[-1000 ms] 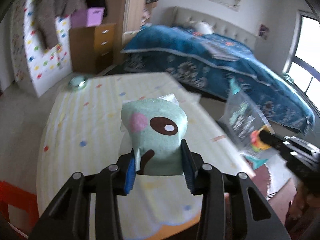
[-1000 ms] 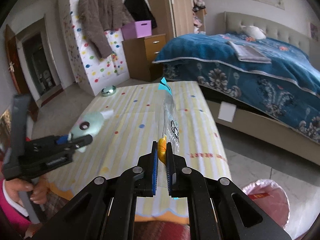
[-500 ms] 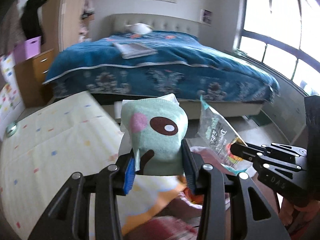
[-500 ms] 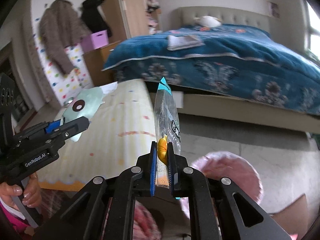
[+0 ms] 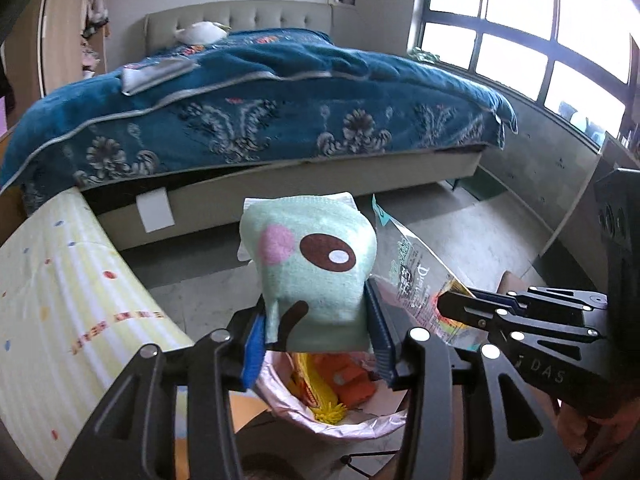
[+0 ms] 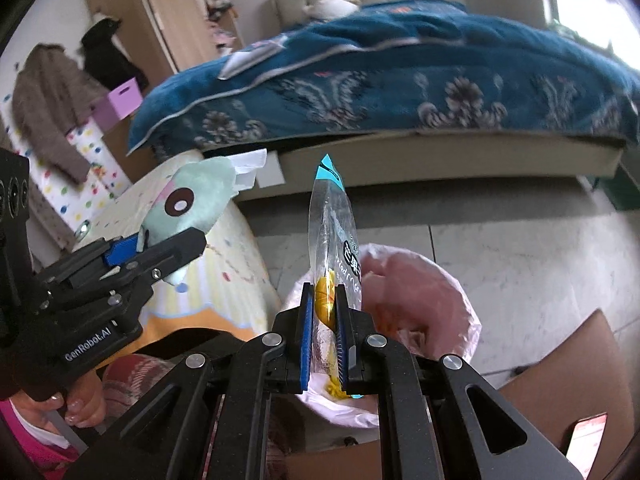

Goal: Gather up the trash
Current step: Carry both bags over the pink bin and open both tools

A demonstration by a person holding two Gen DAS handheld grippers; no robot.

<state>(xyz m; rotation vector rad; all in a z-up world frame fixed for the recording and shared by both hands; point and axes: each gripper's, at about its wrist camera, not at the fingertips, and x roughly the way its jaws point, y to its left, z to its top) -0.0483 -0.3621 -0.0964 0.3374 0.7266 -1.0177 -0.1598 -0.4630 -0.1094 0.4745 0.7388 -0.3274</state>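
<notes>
Left wrist view: left tongs [image 5: 318,344], jaws just widening, probably still pinch a green pouch [image 5: 314,276]; right tongs [image 6: 323,336] clamp a snack bag [image 6: 332,240]. Centre both above the bin [image 6: 460,304] below, then release.

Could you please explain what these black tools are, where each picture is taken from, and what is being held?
There is no robot here: a person carries a hand-held gripper, a two-finger clamp, in each hand. Each one has a wide-angle camera looking along its fingers, which gives the two views.

The left hand-held gripper has a green packet with a cartoon face between its fingers; its jaws have just been opening. The right hand-held gripper is shut on a clear snack bag.

Both hang over a bin with a pink liner that already holds orange and yellow wrappers. Beside it is a table with a striped, dotted cloth, and behind that a bed.
</notes>
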